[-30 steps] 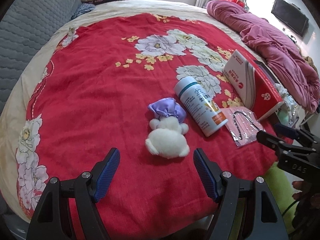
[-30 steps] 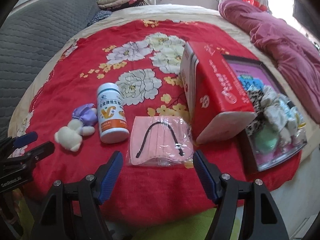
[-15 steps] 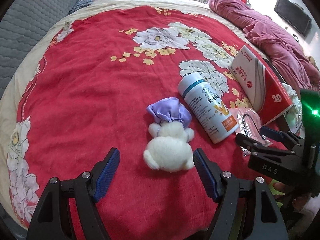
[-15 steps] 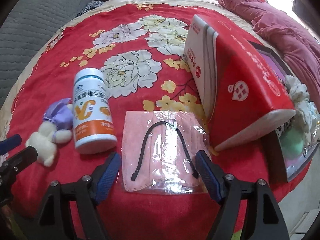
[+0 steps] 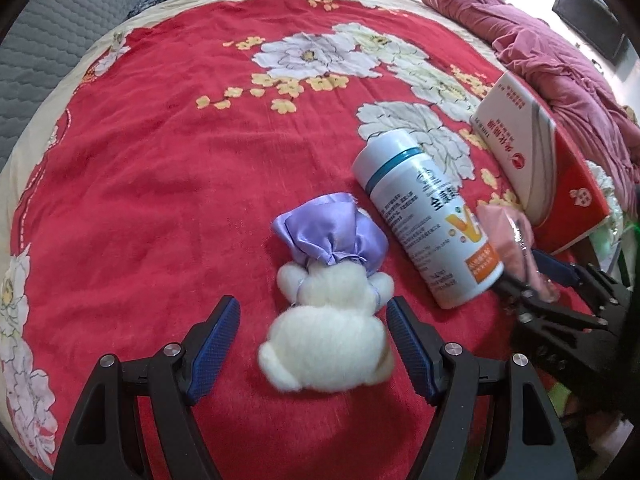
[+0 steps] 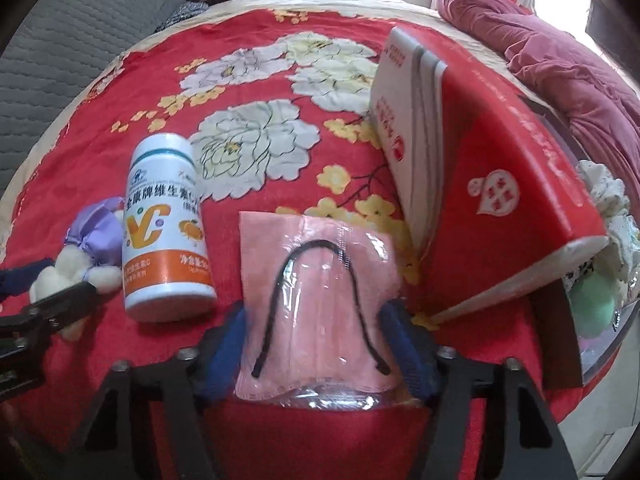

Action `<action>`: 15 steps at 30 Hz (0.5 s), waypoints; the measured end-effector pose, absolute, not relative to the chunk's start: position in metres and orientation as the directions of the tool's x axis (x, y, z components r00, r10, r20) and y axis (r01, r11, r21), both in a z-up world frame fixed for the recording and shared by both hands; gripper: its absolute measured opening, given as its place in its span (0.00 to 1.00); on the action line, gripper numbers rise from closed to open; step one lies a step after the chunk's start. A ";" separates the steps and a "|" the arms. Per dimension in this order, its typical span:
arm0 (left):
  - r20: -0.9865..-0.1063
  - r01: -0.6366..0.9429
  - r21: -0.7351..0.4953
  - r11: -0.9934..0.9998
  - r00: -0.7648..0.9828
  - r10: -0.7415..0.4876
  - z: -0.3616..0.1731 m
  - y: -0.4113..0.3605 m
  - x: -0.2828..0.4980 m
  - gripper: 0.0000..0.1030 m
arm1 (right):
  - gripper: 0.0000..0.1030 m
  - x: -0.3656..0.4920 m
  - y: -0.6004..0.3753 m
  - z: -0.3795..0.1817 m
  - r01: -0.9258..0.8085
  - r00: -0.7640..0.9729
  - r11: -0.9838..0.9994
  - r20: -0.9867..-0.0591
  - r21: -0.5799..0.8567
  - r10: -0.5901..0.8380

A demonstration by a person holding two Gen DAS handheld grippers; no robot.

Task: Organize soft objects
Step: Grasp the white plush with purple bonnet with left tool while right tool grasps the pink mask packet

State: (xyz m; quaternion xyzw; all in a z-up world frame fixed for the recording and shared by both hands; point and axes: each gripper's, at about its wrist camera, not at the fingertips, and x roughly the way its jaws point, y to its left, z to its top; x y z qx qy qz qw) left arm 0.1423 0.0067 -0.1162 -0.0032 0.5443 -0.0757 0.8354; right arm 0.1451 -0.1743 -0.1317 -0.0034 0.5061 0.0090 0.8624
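In the left wrist view, a white plush toy (image 5: 326, 340) with a lilac satin bow lies on the red flowered bedspread (image 5: 160, 168), between the spread blue fingers of the left gripper (image 5: 313, 344), which do not touch it. Just to its right lies a white vitamin bottle (image 5: 424, 216) on its side; beyond that a red box (image 5: 560, 184) stands tilted. The right gripper (image 5: 532, 276) shows at the right edge, mostly cut off, with pink material in its jaws.

In the right wrist view, a pink face mask (image 6: 318, 300) in clear wrap, black ear loop uppermost, sits between the closing right gripper's fingers, bulging upward; the pads are blurred. The bottle lies left of it, the box right. A tray of soft items (image 6: 604, 264) behind the box is largely hidden.
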 end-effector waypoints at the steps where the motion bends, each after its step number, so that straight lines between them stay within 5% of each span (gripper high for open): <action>1: -0.910 0.122 -0.088 0.989 0.393 -0.129 -0.119 0.006 0.144 0.75 | 0.52 0.145 -0.176 -0.131 -0.018 0.493 1.000 -0.870 0.009 0.016; 5: -0.914 0.126 -0.091 0.988 0.384 -0.133 -0.125 0.000 0.148 0.75 | 0.41 0.140 -0.179 -0.126 -0.027 0.511 0.999 -0.859 0.018 0.029; 9: -0.905 0.139 -0.135 0.981 0.385 -0.179 -0.125 -0.004 0.149 0.47 | 0.39 0.133 -0.184 -0.118 -0.040 0.521 0.998 -0.851 0.049 0.063; 15: -0.903 0.173 -0.127 0.977 0.387 -0.186 -0.119 -0.010 0.145 0.42 | 0.39 0.126 -0.189 -0.103 -0.045 0.545 0.995 -0.832 0.091 0.100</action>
